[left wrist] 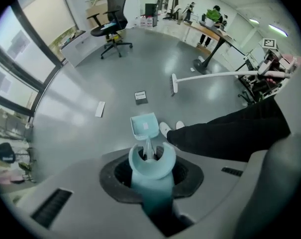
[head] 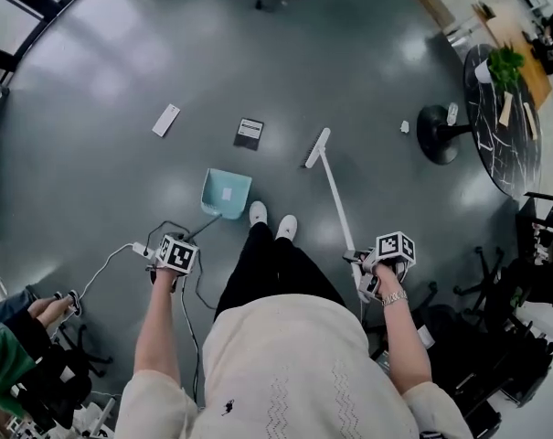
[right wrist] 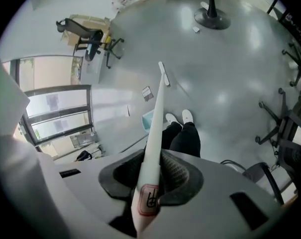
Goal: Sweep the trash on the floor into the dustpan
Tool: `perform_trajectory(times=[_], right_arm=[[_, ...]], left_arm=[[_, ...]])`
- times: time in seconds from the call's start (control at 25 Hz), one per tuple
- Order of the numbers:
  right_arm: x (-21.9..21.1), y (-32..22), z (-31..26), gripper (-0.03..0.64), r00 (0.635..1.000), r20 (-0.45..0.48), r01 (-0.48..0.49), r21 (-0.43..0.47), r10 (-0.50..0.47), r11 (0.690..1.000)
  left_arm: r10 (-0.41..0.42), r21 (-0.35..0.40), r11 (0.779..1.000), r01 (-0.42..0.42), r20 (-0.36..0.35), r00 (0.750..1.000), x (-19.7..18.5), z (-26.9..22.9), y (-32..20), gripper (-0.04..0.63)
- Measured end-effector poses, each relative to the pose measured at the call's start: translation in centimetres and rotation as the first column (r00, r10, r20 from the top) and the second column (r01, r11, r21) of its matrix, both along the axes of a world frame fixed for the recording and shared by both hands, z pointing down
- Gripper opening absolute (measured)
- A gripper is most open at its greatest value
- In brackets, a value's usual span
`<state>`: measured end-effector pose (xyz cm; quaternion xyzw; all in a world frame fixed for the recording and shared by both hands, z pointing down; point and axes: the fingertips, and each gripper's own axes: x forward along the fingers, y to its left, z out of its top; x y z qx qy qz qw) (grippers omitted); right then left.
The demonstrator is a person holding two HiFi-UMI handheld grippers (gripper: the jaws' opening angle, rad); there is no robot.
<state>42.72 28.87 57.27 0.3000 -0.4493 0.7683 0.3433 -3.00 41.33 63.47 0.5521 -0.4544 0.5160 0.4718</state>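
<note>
Left gripper (left wrist: 150, 158) clamped on teal dustpan (left wrist: 144, 126) handle | right gripper (right wrist: 152, 176) clamped on broom (right wrist: 160, 91) shaft | dark packet (head: 249, 133), white strip (head: 166, 120) well ahead of both jaws | risk: long shaft pivoting, flicking trash past pan

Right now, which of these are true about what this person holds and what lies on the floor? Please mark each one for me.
1. The left gripper is shut on the handle of the dustpan. True.
2. The right gripper holds nothing. False: it is shut on the handle of the broom.
3. The dark packet lies inside the dustpan. False: it lies on the floor beyond the dustpan, apart from it.
4. A white strip lies on the floor, apart from the dustpan. True.
</note>
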Motion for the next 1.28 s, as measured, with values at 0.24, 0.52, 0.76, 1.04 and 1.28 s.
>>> perform_trajectory(times=[0.24,0.52,0.76,1.04,1.28], right_arm=[[1.4,-6.5,-0.9,0.106,0.991,-0.074,-0.109,0.077,0.115,0.991],[5.0,-9.9,-3.1,0.106,0.934,-0.148,-0.302,0.155,0.324,0.941],[11.7,-11.6,-2.7,0.106,0.898,-0.206,-0.361,0.159,0.388,0.919],[22.2,-18.2,1.7,0.106,0.88,-0.19,-0.426,0.093,0.436,0.9],[31.3,-25.8,5.0,0.106,0.925,-0.262,-0.274,0.044,0.276,0.961]], left_arm=[[0.138,0.041,0.99,-0.134,-0.087,0.987,2.2,1.2,-9.6,0.091],[0.36,0.093,0.933,-0.348,-0.173,0.917,6.8,0.6,-22.0,0.091],[0.452,0.06,0.892,-0.449,-0.145,0.88,13.6,0.1,-29.9,0.091],[0.488,0.017,0.871,-0.491,-0.144,0.861,25.0,2.6,-38.7,0.091],[0.516,-0.021,0.854,-0.52,-0.083,0.852,33.6,3.8,-45.6,0.091]])
